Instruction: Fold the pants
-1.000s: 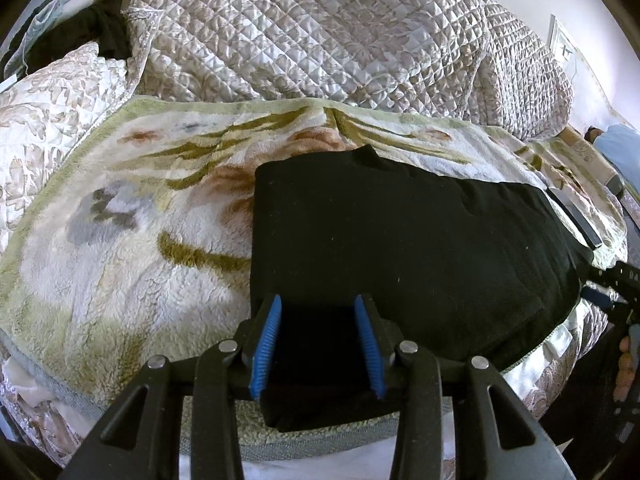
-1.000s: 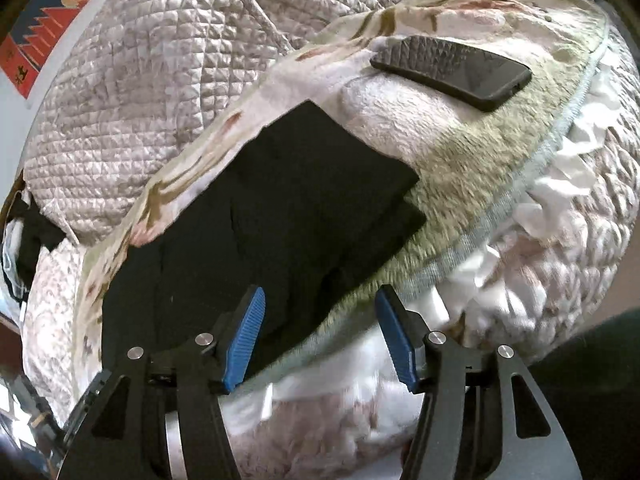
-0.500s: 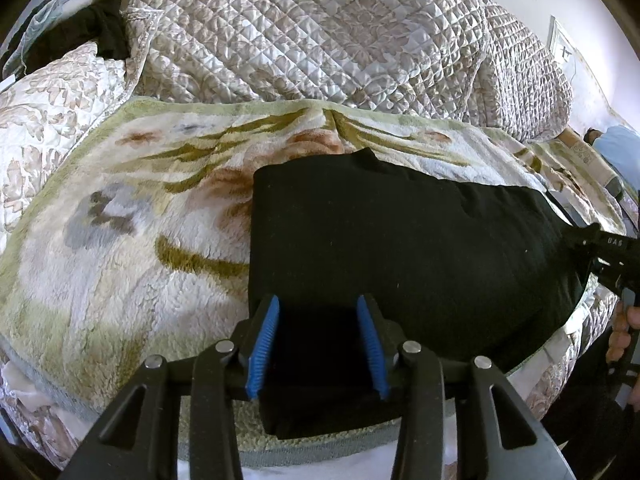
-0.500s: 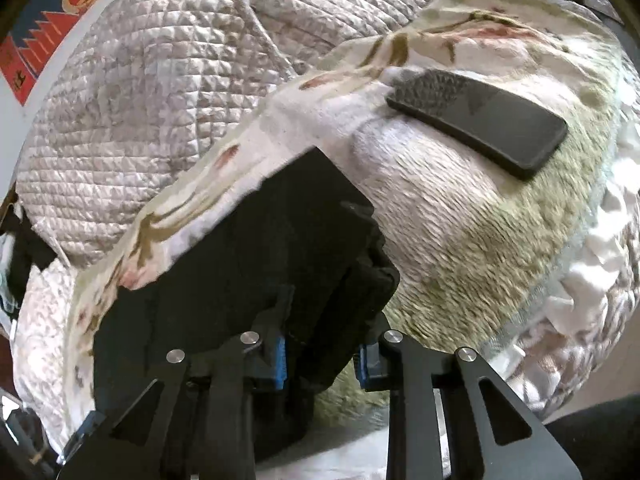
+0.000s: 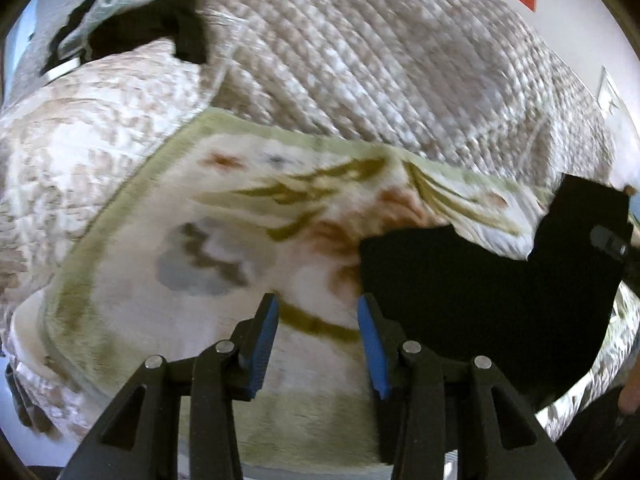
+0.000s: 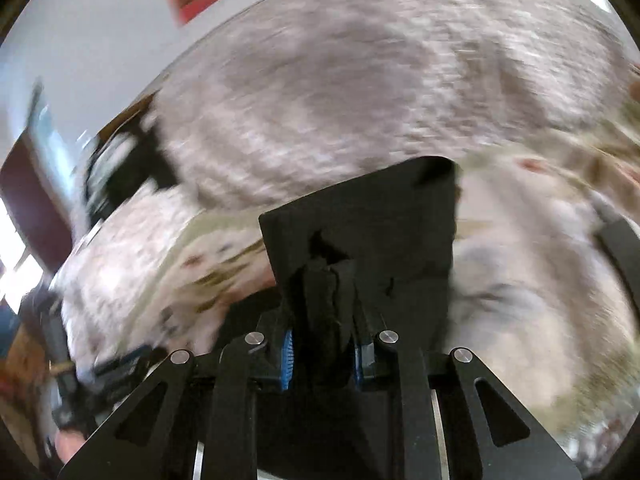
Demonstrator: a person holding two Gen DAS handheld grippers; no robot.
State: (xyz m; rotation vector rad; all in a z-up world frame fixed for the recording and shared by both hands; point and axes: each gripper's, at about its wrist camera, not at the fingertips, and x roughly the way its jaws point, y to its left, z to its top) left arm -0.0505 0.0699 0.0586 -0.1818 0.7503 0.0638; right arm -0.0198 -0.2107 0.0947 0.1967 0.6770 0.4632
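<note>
In my left wrist view, my left claw (image 5: 317,344) stands open with nothing between its blue pads, only the plush floral blanket (image 5: 208,248) showing in the gap. The black pants (image 5: 480,296) lie at three to four o'clock on that blanket, their long axis running roughly from centre toward the right edge, where the far end rises off the bed beside the dark body of my other claw. The quilted bedspread (image 5: 380,64) fills twelve o'clock. In my right wrist view, my right claw (image 6: 322,354) is closing on a bunched end of the pants (image 6: 380,232), the cloth pressed between the pads and a flat panel standing up toward twelve o'clock. I judge this the folding step: one end lifted to carry over the other. Next I need to sweep that end along the long axis and lay it squarely on the resting half, edges matched.
</note>
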